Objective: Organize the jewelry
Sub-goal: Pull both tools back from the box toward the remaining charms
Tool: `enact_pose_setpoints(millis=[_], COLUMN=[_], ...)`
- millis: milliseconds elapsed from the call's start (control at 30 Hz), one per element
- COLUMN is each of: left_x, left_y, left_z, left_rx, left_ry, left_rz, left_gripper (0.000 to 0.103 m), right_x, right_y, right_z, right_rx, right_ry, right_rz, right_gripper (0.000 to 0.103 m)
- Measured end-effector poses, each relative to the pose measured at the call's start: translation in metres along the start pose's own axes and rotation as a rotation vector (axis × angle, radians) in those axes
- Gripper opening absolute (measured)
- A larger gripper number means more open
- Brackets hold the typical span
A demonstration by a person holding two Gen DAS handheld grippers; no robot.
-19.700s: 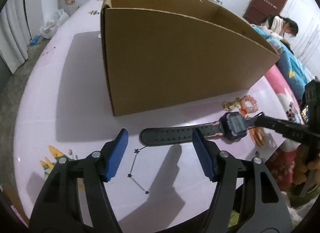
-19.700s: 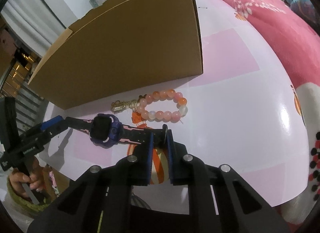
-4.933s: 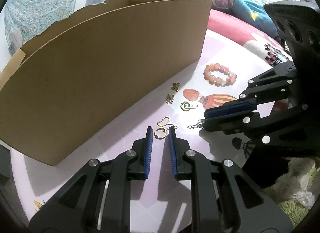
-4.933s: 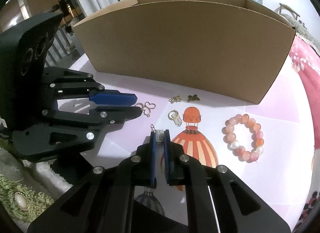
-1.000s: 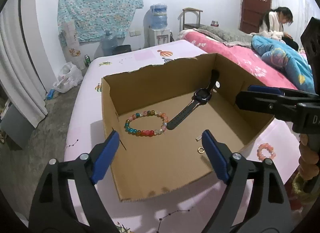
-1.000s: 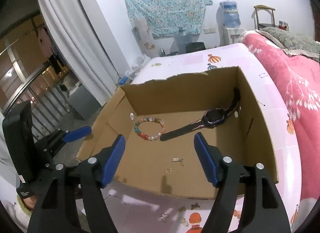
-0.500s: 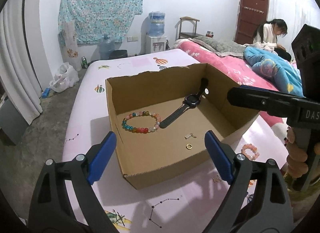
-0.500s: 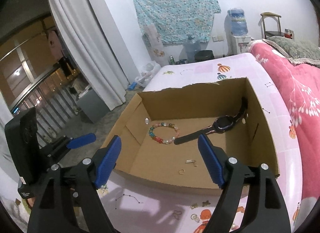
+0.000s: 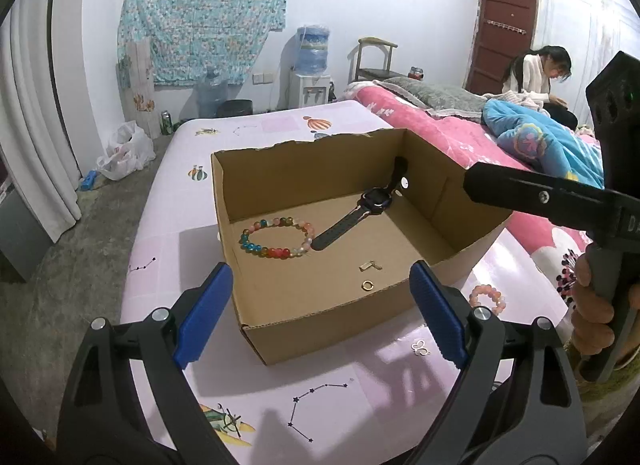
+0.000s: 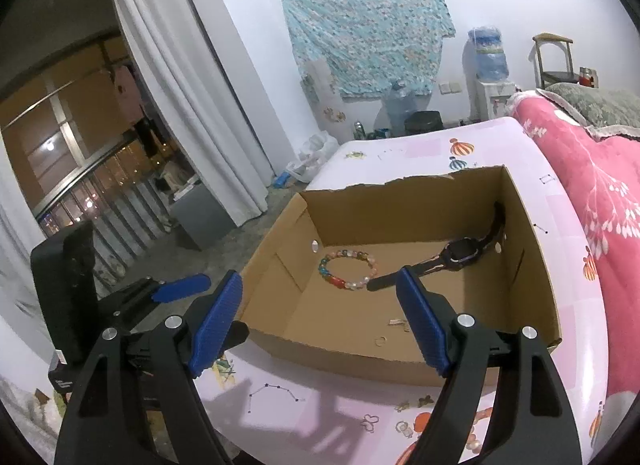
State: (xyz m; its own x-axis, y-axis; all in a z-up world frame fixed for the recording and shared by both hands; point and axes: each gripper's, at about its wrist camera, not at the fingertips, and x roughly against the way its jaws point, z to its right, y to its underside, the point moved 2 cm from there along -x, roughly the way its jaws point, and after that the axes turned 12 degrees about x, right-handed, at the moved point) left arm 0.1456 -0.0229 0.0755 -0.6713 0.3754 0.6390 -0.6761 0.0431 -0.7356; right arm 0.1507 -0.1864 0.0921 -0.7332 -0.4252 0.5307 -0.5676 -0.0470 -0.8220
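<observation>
Jewelry is split between two places: inside the box (image 9: pixel 320 329) lie a multicoloured bracelet (image 9: pixel 277 238), a watch (image 9: pixel 356 211), a small clasp (image 9: pixel 369 265) and a gold ring (image 9: pixel 367 285), while a pink bracelet (image 9: pixel 485 298) and a little butterfly charm (image 9: pixel 421 347) rest outside on the pink surface (image 9: pixel 168 225), which looks like a bed rather than a desk, just beside the box's near right corner. From the right wrist view a few more small charms (image 10: pixel 414 403) show in front of the box wall. Both grippers are released and carry nothing: the left gripper (image 9: pixel 320 309) hangs above the near edge of the box with its blue pads spread wide, and the right gripper (image 10: pixel 318 323) likewise stands spread over the box, nothing between its pads. The step in hand looks like the gap between a drop and the next pick, with both tools held over the box. By my reading the next move calls for lowering one gripper to the pieces outside the box, most likely the pink bracelet or the butterfly charm. The charm is flat and tiny, so the pads would need to come down almost onto the sheet and close squarely on it; the beaded bracelet offers an easier bite across one side of its ring.
</observation>
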Motion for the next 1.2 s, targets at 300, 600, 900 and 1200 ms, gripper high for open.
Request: enact_pose_setpoints(millis=[300, 600, 900, 1200], left_x=[0.009, 0.015, 0.011, -0.007], left_y=[0.004, 0.015, 0.034, 0.061], left_z=[0.007, 0.023, 0.035, 0.049], left_rx=[-0.010, -0.047, -0.062, -0.060], left_ry=[0.024, 0.075, 0.107, 0.162], left_rz=[0.009, -0.010, -0.065, -0.158], left_gripper=[0.086, 0.086, 0.086, 0.086], right_x=[0.018, 0.033, 0.047, 0.052], right_y=[-0.001, 0.009, 0.024, 0.062], right_z=[-0.004, -0.005, 0.002, 0.021], right_rx=[0.005, 0.008, -0.008, -0.086], right_ry=[-0.043, -0.087, -0.090, -0.066], right_rz=[0.051, 0.073, 0.079, 0.016], right_gripper=[0.077, 0.077, 0.077, 0.077])
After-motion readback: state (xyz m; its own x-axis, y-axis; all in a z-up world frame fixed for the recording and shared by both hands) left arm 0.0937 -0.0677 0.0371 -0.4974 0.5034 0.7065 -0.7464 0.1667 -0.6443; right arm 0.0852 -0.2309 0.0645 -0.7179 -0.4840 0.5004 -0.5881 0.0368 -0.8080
